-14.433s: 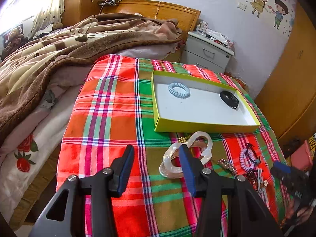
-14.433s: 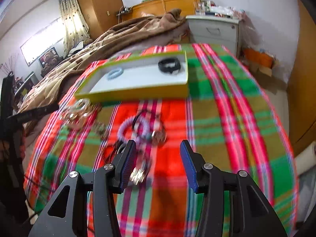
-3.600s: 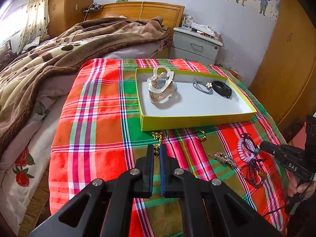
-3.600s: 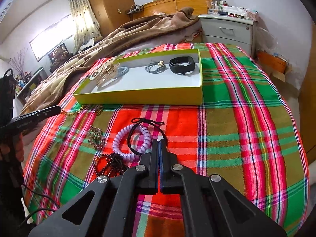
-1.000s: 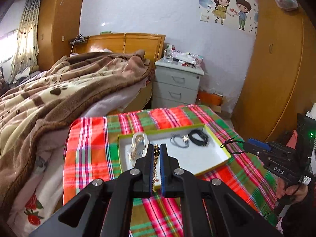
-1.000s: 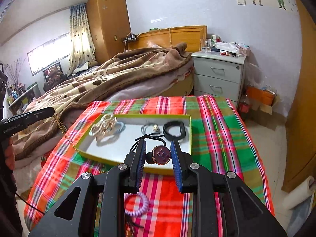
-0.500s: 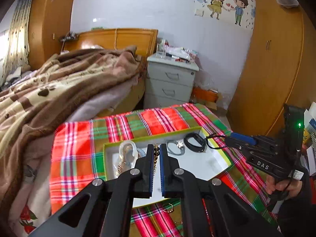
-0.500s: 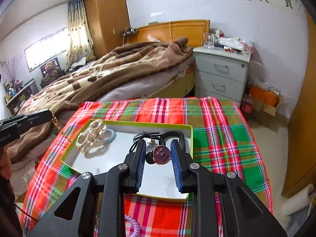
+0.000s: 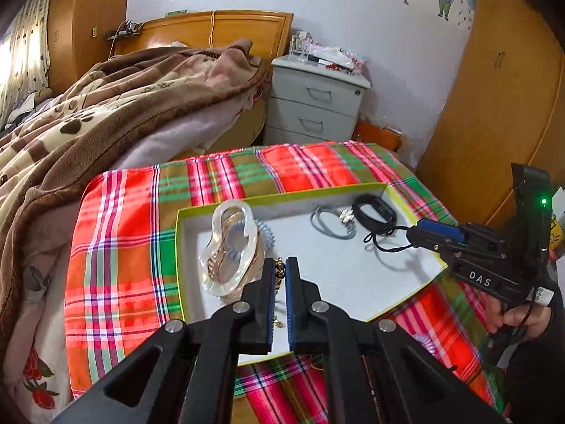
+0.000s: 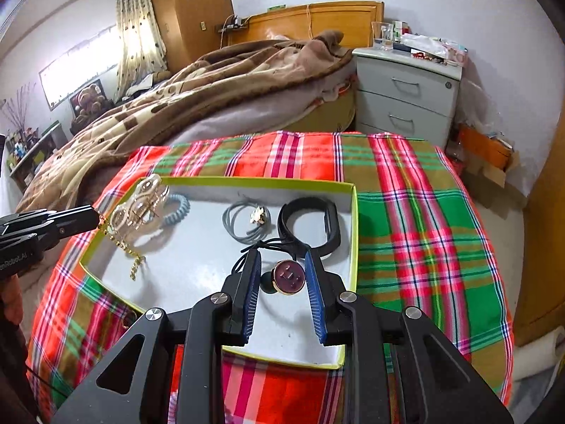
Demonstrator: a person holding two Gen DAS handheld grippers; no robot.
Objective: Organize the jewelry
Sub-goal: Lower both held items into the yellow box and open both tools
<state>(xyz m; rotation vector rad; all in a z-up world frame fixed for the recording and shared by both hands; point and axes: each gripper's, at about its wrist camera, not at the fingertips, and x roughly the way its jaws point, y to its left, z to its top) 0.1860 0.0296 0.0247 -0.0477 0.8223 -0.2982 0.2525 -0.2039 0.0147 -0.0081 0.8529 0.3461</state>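
Observation:
A shallow box with a yellow-green rim (image 9: pixel 282 194) (image 10: pixel 247 181) lies on the plaid cloth. In it are a clear chain-link clip (image 9: pixel 229 247) (image 10: pixel 141 205), a blue coil tie (image 10: pixel 178 208), grey ties with a flower (image 9: pixel 328 221) (image 10: pixel 243 226) and a black band (image 9: pixel 374 210) (image 10: pixel 310 226). My left gripper (image 9: pixel 279 265) (image 10: pixel 90 217) is shut on a gold chain (image 9: pixel 279 274) (image 10: pixel 123 243), which dangles over the box's left part. My right gripper (image 10: pixel 282 258) (image 9: pixel 420 229) is shut on a black cord tie with a round maroon charm (image 10: pixel 287 277) (image 9: pixel 385 240), above the box's right part.
The plaid cloth (image 9: pixel 116 247) (image 10: pixel 416 219) covers a low table. Behind it are a bed with a brown blanket (image 9: pixel 106 113) and a grey nightstand (image 9: pixel 314 106) (image 10: pixel 406 92). Wooden wardrobe doors (image 9: pixel 494 106) stand at the right. A person's hand (image 9: pixel 522 321) grips the right tool.
Both grippers have come down and forward over the box, which now looks larger and closer. The chain and the charm tie hang lower, just above the box floor. Neither grip has changed.

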